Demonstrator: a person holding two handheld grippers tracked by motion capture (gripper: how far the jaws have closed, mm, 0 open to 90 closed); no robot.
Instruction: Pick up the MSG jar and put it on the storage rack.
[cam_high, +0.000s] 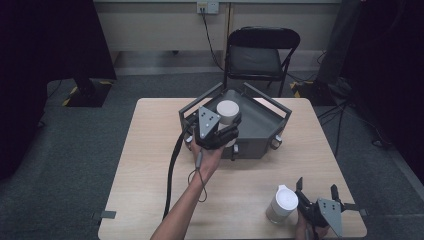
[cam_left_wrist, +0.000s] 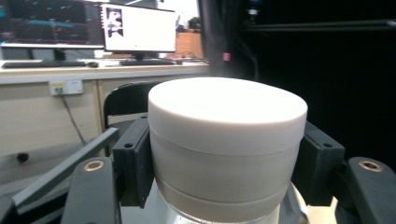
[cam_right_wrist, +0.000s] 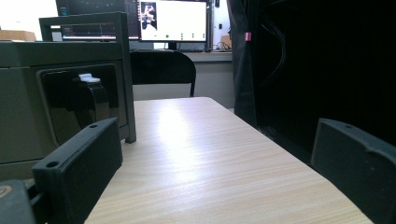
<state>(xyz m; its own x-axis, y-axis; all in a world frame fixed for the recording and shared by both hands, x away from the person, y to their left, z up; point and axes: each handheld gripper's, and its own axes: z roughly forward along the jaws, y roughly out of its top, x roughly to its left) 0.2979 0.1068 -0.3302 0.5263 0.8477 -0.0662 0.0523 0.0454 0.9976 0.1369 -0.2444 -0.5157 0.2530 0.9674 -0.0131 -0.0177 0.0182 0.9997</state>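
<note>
The left gripper (cam_high: 226, 131) grasps the white jar (cam_high: 228, 112) above the grey tray's rim (cam_high: 260, 102); the right gripper (cam_high: 317, 190), released, has bare table (cam_right_wrist: 205, 154) ahead.

The high view is evenly lit at the centre, dim and black toward both sides. In the left gripper view, the white jar lid (cam_left_wrist: 227, 140) between the jaws is bright and faintly hazy; the room behind is soft. In the right gripper view, glare streaks the wooden surface (cam_right_wrist: 205, 163) ahead of the jaws, and the monitor (cam_right_wrist: 173, 21) beyond is overexposed.
</note>
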